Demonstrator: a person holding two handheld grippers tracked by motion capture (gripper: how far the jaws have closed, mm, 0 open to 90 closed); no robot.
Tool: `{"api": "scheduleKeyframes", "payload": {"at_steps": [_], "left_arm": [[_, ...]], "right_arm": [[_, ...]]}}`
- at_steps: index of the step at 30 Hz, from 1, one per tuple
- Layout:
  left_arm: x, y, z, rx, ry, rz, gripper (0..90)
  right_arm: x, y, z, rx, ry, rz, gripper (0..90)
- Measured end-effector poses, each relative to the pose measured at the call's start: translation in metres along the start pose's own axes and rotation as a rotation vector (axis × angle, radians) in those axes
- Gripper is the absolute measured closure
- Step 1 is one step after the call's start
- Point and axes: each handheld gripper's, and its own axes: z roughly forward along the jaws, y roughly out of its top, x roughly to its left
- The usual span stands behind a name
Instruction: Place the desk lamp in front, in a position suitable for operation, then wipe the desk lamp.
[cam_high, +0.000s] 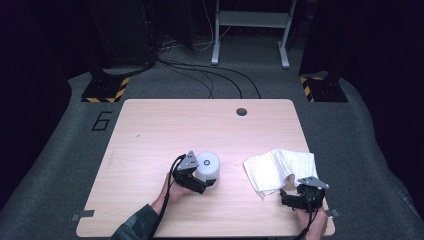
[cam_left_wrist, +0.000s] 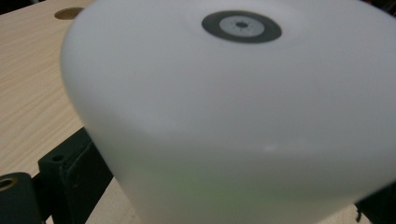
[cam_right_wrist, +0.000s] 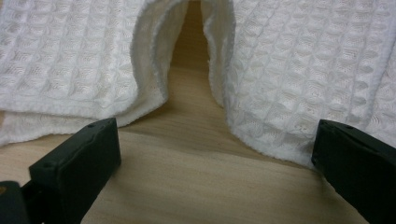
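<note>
**Operator:** Wooden table (cam_high: 150, 130) fills the centre of the high view, with dark carpet, floor cables and a metal stand (cam_high: 250, 30) toward the top of the frame. Confirm object positions.

**Inspector:** White cylinder (cam_high: 207, 169) stands upright just left of centre, a dark ring on its top face. White waffle cloth (cam_high: 280, 170) lies crumpled at the lower right of the table, well apart from the cylinder.

**Operator:** Left gripper status?

**Inspector:** Left gripper (cam_high: 206, 183) sits against the lower left side of the cylinder. In the left gripper view the cylinder (cam_left_wrist: 233, 116) crowds the frame between the jaws, which stand wide on either side of it (blur hides the pads, so pad contact cannot be confirmed).

**Operator:** Right gripper status?

**Inspector:** Right gripper (cam_high: 289, 199) rests at the cloth's near edge, in the lower right of the high view. In the right gripper view its jaws are spread, with bare tabletop between them; the cloth (cam_right_wrist: 299, 70) lies just beyond the tips, folded into two lobes with a gap between.
</note>
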Motion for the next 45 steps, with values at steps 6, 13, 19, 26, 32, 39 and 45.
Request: {"api": "scheduleKeyframes", "payload": {"at_steps": [6, 13, 19, 26, 32, 39, 45], "left_arm": [[0.001, -0.008, 0.002, 0.003, 0.001, 0.002, 2.6], [0.002, -0.014, 0.003, 0.001, 0.007, -0.011, 3.1], [0.002, -0.016, 0.005, -0.002, 0.011, -0.002, 3.2], [0.002, -0.016, 0.006, 0.008, 0.016, 0.011, 3.1], [0.002, -0.017, 0.006, 0.007, 0.011, 0.014, 4.1], [0.001, -0.017, 0.006, 0.012, 0.007, 0.012, 6.7], [0.002, -0.017, 0.006, 0.016, -0.003, -0.001, 6.6]], "right_arm": [[0.000, 0.000, 0.000, -0.001, 0.000, 0.001, 0.5], [0.000, 0.000, 0.000, 0.002, 0.001, 0.001, 0.5], [0.000, 0.000, 0.000, 0.000, 0.000, 0.001, 0.5], [0.000, 0.000, 0.000, 0.000, 0.000, 0.000, 0.5], [0.000, 0.000, 0.000, 0.008, 0.015, -0.001, 0.0], [-0.002, 0.010, -0.008, 0.009, 0.063, 0.003, 0.0], [0.008, 0.045, -0.022, -0.021, 0.054, -0.037, 0.0]]}}
